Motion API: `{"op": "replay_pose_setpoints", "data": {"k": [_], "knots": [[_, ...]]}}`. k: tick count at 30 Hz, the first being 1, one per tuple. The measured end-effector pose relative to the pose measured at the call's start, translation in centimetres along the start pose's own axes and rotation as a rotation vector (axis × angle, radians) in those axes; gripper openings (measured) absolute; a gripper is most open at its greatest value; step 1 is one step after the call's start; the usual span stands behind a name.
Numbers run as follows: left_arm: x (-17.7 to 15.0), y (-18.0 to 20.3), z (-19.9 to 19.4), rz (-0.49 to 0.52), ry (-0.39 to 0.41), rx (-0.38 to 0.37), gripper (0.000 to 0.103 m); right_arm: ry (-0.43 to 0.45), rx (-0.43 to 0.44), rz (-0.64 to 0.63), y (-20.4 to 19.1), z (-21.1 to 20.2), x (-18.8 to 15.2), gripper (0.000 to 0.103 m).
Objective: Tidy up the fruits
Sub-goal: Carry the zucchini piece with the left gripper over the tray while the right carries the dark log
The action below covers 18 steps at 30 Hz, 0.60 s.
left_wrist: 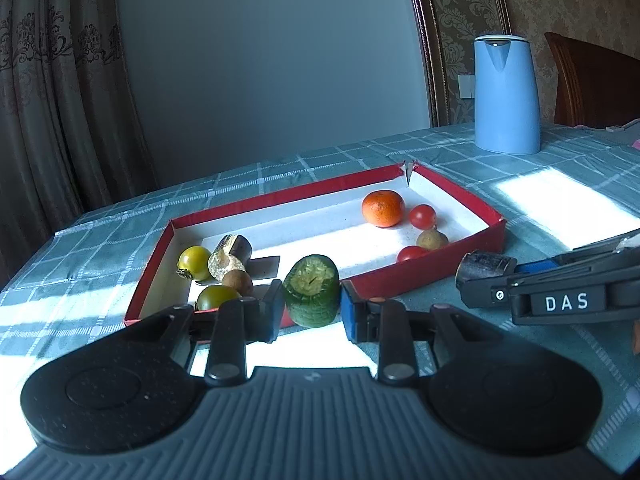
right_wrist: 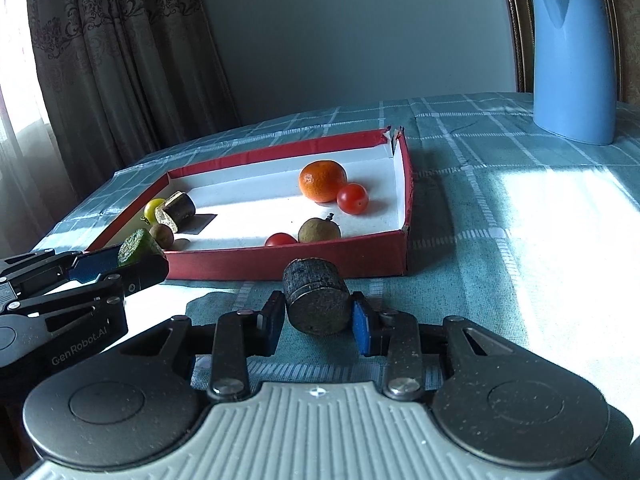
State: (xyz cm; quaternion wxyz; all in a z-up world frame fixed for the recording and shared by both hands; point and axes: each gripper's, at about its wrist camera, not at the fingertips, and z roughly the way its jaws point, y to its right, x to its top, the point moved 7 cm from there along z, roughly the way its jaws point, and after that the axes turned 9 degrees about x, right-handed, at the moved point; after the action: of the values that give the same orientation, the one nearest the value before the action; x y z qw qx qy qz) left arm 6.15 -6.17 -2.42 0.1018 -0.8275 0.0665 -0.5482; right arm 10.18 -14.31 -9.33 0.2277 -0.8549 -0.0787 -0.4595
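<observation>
Holding two cut chunks just short of the shallow red cardboard tray with the white floor, both on its near side. Left claw clenched on the stubby green cucumber-like cylinder, pads pressing its flanks, long axis standing near upright and leaning a little toward the tray, pale cut face turned up. Sitting right against the tray's near wall, toward its left end, so lying closer to the tray than the other chunk. Right claw clenched on the short dark, rough-skinned cylinder, axis tipped toward the camera, flat grainy cut face showing. Hanging a little back from the near wall over the blue-green checked cloth on the surface, roughly opposite the tray's middle.

Lying already inside: a round orange tangerine, two red cherry tomatoes, brownish round fruits, two yellow-green tomatoes and a similar dark chunk at the left end. Likely needing a lift over the low wall for each piece, left going first. Standing well behind, a tall blue kettle.
</observation>
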Motion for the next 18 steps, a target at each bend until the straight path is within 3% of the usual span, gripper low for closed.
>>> {"op": "replay_pose_setpoints", "data": {"k": [10,18], "knots": [[0.3,-0.4,-0.5,-0.019,0.033,0.015,0.028,0.022,0.106,0.052,-1.5,-1.7,-0.6,0.035],[0.9,-1.4,-0.5,-0.063,0.059,0.043,0.028,0.061,0.117,-0.004,-3.1,-2.3,1.0,0.035]]}}
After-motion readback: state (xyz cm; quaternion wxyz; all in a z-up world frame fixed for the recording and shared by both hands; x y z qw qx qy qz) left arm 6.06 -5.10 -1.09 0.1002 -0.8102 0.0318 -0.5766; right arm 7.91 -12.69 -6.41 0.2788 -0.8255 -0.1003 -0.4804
